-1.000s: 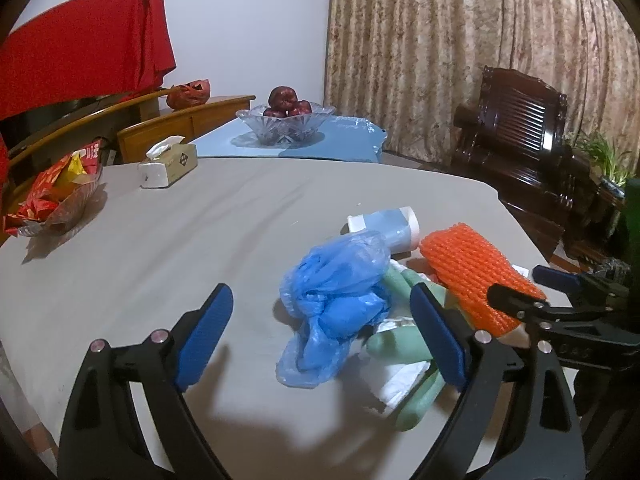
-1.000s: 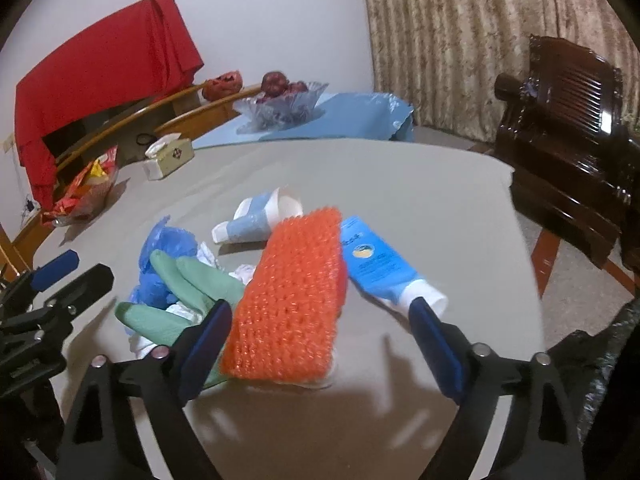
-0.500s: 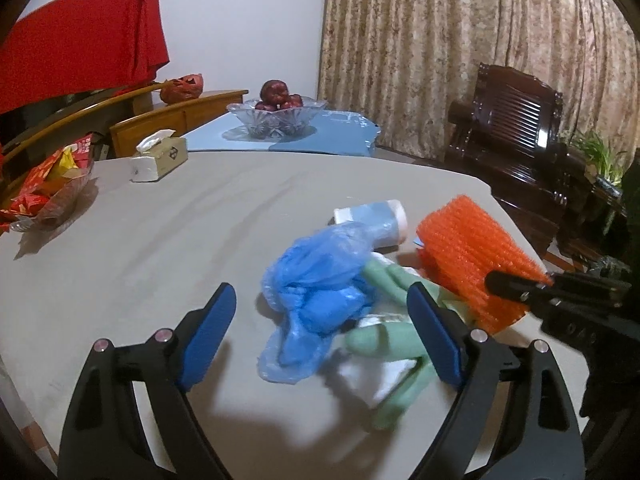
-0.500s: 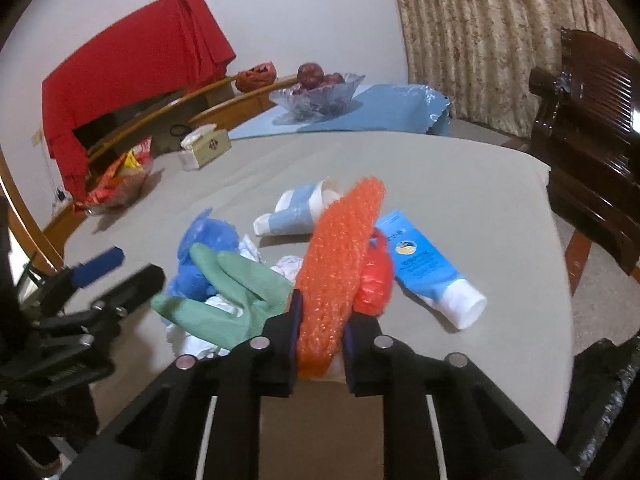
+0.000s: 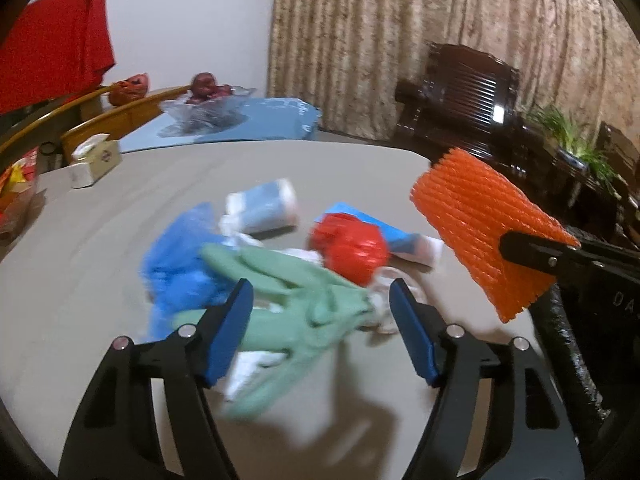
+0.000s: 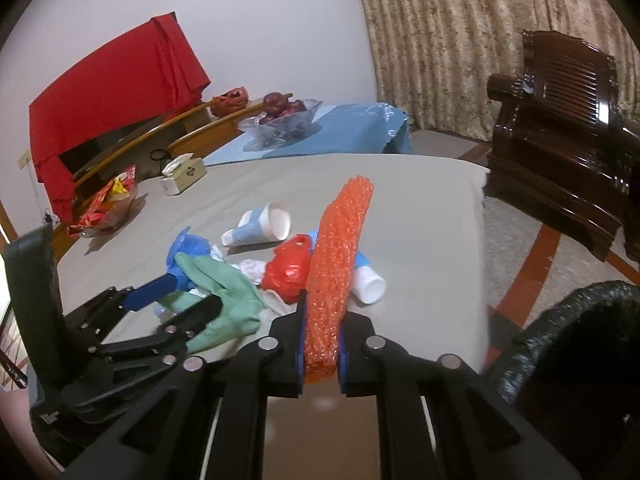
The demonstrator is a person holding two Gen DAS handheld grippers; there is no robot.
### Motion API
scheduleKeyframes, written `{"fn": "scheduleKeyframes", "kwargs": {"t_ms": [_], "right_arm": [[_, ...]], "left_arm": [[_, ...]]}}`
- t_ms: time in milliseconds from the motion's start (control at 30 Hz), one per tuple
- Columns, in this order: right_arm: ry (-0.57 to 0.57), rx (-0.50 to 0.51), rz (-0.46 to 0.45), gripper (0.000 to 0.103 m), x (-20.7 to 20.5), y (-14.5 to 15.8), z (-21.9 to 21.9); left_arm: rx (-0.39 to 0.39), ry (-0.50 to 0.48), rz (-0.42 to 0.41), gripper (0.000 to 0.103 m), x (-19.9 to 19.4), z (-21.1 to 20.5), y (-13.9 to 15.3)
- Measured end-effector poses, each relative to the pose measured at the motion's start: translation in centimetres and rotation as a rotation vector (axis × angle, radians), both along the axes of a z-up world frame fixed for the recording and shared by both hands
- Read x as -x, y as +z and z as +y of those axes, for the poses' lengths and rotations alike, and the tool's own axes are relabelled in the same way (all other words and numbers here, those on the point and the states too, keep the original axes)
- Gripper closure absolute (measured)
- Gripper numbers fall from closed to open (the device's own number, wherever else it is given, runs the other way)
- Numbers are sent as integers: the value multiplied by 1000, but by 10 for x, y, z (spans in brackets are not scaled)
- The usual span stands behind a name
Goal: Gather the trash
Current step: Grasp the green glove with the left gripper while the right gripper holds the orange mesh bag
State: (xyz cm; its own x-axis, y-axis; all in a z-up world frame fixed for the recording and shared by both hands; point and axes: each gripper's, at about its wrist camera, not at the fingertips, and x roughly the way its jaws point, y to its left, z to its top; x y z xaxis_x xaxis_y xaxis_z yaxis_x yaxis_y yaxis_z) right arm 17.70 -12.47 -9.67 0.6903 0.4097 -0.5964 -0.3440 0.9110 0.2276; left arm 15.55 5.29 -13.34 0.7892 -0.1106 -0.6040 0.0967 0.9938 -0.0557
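- At the far left of the desk (image 6: 420,184), a snack bowl (image 6: 105,213) and a tissue box (image 6: 184,173) are kept well apart from the rubbish, so they are probably not meant for collection.
- The left tool (image 5: 320,330) is held low over the pile, its jaws closing from a wide spread; the green glove (image 5: 296,296) lies between the blue pads, but no pressing contact can be seen yet.
- The glove is draped over a blue plastic bag (image 5: 180,264) and some white tissue, so a grip on it alone may drag its neighbours.
- Behind it lie a paper cup (image 6: 266,224) on its side, a crumpled red bag (image 6: 290,266) and a blue-and-white tube (image 6: 366,280), all left on the desk.
- The right tool (image 6: 322,354) is clamped tight on the orange foam net (image 6: 338,256), which is held edge-up and clear of the desk.
- At the lower right a black-lined bin (image 6: 568,344) stands beside the desk, presumably the net's destination.
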Motion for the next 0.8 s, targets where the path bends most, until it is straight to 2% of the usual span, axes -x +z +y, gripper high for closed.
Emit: {"fn": "scheduleKeyframes", "kwargs": {"t_ms": [267, 467, 567, 600, 667, 800], "right_arm": [[-35, -9, -3, 91, 4, -1, -22], [-50, -26, 3, 91, 5, -5, -34], [-51, -36, 4, 91, 5, -6, -36], [-51, -39, 4, 91, 5, -6, -36], [-50, -41, 5, 91, 5, -7, -37], [-46, -46, 7, 91, 6, -6, -37]], "left_arm": [[-20, -56, 11, 34, -8, -39, -9], [-54, -40, 57, 34, -25, -56, -20], [-98, -22, 93, 36, -33, -62, -24], [-109, -15, 100, 38, -34, -62, -25], [-123, 11, 109, 51, -35, -62, -26], [-83, 43, 98, 70, -32, -51, -22]]}}
